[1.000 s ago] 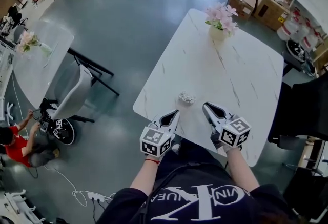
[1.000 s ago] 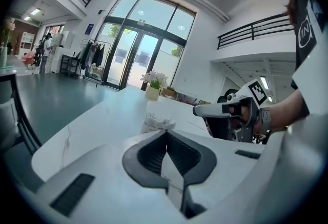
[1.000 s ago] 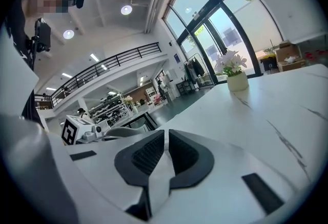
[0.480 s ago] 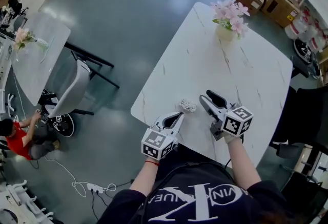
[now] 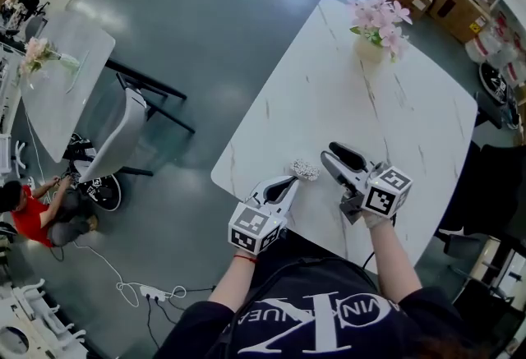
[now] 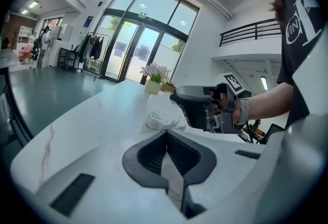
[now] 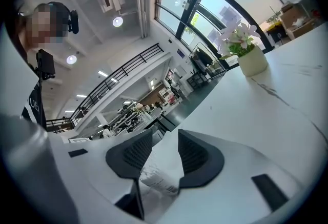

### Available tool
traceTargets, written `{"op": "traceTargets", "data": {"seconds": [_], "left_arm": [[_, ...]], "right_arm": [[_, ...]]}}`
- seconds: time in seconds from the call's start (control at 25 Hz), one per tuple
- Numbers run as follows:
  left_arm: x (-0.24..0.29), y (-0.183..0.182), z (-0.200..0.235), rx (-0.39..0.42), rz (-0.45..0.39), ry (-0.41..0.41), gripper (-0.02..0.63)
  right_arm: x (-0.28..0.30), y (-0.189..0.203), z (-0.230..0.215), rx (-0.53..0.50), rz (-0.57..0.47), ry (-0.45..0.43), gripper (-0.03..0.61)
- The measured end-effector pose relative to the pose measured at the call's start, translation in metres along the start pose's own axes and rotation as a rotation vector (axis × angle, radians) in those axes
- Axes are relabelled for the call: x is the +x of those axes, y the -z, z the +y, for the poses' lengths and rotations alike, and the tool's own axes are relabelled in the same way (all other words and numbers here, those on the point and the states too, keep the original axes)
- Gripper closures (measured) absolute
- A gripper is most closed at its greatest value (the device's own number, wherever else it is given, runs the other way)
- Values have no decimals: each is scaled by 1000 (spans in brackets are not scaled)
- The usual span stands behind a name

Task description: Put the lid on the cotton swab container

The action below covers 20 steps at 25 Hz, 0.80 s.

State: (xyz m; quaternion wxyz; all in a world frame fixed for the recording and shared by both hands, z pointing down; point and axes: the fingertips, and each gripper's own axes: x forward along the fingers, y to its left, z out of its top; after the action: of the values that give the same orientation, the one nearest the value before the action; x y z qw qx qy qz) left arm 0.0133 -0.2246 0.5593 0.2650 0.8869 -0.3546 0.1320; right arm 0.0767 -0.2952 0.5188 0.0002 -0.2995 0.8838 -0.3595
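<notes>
Cotton swab container (image 5: 302, 169) lower centre on table (image 5: 353, 94), left gripper (image 5: 288, 182) pressed together beside it, right gripper (image 5: 331, 154) just spreading, only tabletop between jaws

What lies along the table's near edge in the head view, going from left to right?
left gripper, jaws together → cotton swab container → right gripper, whose jaws have just been opening, with nothing between them
</notes>
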Motion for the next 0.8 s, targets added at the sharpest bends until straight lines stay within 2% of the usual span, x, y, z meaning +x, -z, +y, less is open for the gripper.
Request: {"op": "traceTargets", "data": {"seconds": [0.4, 0.56, 0.72, 0.8], "left_arm": [[1, 2, 1, -11, 3, 2, 606], [1, 3, 3, -9, 2, 1, 606], [0, 1, 4, -9, -2, -4, 606], [1, 0, 4, -9, -3, -4, 606]], "right_arm": [[-8, -6, 34, -3, -10, -180, 422], [-5, 9, 49, -5, 64, -254, 423], [1, 33, 61, -41, 169, -277, 423], [-3, 31, 65, -47, 162, -288, 423]]}}
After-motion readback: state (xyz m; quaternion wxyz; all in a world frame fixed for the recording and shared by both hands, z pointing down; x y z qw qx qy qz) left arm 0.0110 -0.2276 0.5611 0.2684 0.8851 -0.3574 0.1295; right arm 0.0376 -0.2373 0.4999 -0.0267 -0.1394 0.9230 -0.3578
